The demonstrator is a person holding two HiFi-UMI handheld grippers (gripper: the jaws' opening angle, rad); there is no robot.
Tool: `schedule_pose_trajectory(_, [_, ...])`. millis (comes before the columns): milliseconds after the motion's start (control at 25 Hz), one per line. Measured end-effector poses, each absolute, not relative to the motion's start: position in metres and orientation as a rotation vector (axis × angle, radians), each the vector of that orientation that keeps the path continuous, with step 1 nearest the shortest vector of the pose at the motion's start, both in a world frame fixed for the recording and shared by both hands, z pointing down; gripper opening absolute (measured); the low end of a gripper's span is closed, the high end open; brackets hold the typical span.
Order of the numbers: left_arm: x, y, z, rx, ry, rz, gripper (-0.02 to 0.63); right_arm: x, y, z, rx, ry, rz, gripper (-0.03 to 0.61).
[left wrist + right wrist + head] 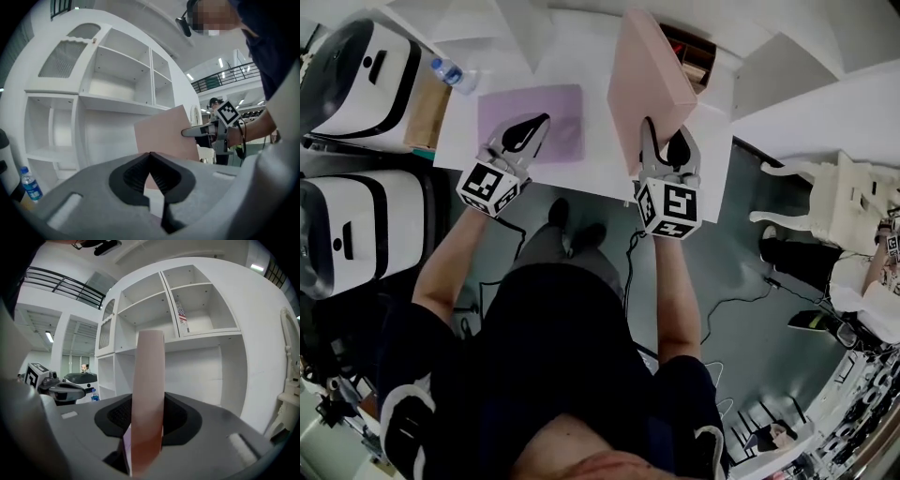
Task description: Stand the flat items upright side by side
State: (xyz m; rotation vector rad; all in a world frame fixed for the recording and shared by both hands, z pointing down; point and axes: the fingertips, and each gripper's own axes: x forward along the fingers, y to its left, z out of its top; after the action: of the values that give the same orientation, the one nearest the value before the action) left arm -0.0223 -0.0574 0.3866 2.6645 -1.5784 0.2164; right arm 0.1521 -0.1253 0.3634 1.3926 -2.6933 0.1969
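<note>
A pink flat board (647, 80) stands upright on the white table (581, 47), with my right gripper (664, 141) shut on its near edge. In the right gripper view the board (149, 380) rises edge-on between the pads (176, 416). A purple flat board (567, 108) lies flat on the table to its left. My left gripper (539, 122) sits over the purple board's near half, jaws shut with nothing seen between them. The left gripper view shows the closed tips (151, 157) and, beyond them, the pink board (164, 133).
A water bottle (450, 72) stands at the table's far left. A white shelf unit (117, 84) rises behind the table. White and black machines (366, 75) stand at the left, a white chair (825, 202) at the right, and a brown box (694, 56) lies behind the pink board.
</note>
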Motion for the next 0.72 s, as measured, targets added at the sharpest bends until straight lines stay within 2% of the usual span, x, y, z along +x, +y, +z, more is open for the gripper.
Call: schedule_pose_trajectory(720, [-0.102,0.017,0.368,2.411,-1.968,0.233,0.0,0.061,-0.162,0.355,1.298,-2.777,0.096,0.156])
